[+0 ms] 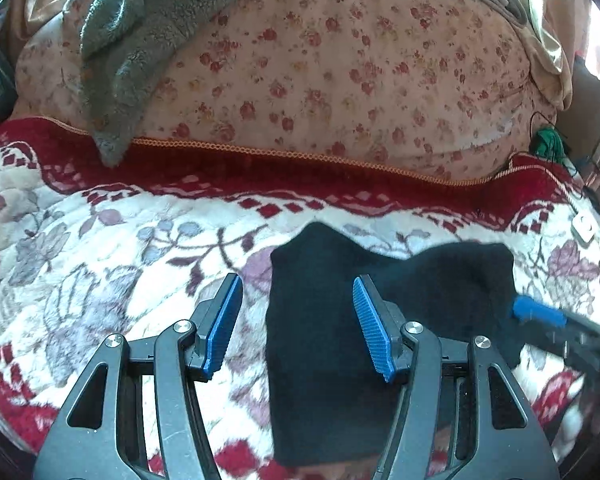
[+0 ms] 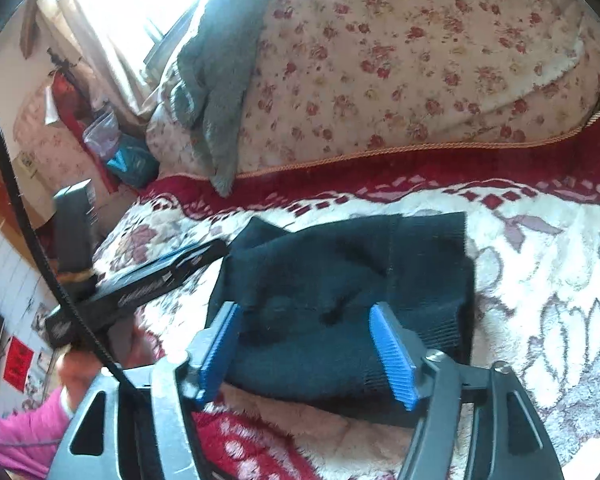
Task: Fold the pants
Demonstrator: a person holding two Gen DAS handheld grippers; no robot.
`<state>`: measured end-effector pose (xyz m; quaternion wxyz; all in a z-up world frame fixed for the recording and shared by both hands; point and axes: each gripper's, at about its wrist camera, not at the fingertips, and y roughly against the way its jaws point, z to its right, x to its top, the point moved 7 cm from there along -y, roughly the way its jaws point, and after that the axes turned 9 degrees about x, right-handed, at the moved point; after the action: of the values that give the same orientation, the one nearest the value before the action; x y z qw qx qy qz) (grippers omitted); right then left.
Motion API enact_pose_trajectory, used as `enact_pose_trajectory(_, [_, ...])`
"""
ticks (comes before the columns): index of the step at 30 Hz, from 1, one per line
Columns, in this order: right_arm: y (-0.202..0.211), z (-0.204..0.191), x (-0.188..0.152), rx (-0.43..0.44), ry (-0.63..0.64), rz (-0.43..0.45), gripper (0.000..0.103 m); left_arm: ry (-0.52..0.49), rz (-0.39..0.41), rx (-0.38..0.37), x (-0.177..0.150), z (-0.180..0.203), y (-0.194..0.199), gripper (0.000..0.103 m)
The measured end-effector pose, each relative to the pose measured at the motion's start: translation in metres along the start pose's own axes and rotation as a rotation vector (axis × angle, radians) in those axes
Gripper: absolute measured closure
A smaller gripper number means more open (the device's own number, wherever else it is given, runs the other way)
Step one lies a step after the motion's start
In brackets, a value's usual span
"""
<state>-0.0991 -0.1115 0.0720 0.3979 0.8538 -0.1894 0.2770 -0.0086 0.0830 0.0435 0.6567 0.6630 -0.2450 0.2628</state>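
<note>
Pants: black, folded into a compact stack, lying flat on the white-and-red floral blanket. Left gripper: jaws apart, hovering over the near left edge of the pants, one blue pad above the dark cloth, the other above the blanket; nothing clamped. Right gripper: jaws spread, above the near edge of the pants, gripping nothing. Beyond the pants: red blanket border with orange cord trim, then a rose-print quilt heaped behind it. Grey fleece throw: draped over the quilt, beyond and left of the pants.
</note>
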Motion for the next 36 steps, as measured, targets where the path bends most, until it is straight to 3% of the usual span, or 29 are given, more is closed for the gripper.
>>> enact_pose_trajectory(3, [0.005,0.015,0.004,-0.037,-0.023,0.01,0.034,-0.001,-0.015,0.006,-0.011,-0.003,0.0,0.045])
enact_pose_trajectory(9, [0.009,0.051,0.002,-0.074,-0.086,-0.015,0.023,0.03,-0.043,0.0,-0.023,-0.011,-0.006,0.045])
enact_pose_trajectory(13, [0.005,0.068,-0.005,-0.022,-0.171,-0.019,0.023,0.049,-0.06,-0.021,-0.023,-0.013,-0.009,0.045])
enact_pose_trajectory(21, [-0.013,0.086,-0.016,0.037,-0.239,-0.052,0.022,0.08,-0.08,-0.03,-0.024,-0.017,-0.022,0.031])
enact_pose_trajectory(27, [-0.024,0.086,-0.013,0.089,-0.229,-0.055,0.018,0.074,-0.087,-0.037,-0.025,-0.015,-0.031,0.031])
enact_pose_trajectory(31, [-0.034,0.077,-0.012,0.124,-0.18,-0.069,0.001,0.09,-0.104,-0.04,-0.029,-0.013,-0.039,0.028])
enact_pose_trajectory(32, [-0.036,0.075,-0.012,0.124,-0.159,-0.075,0.0,0.097,-0.104,-0.032,-0.03,-0.014,-0.041,0.023])
enact_pose_trajectory(36, [-0.044,0.073,-0.01,0.106,-0.117,-0.096,0.0,0.137,-0.108,-0.056,-0.034,-0.015,-0.049,0.022])
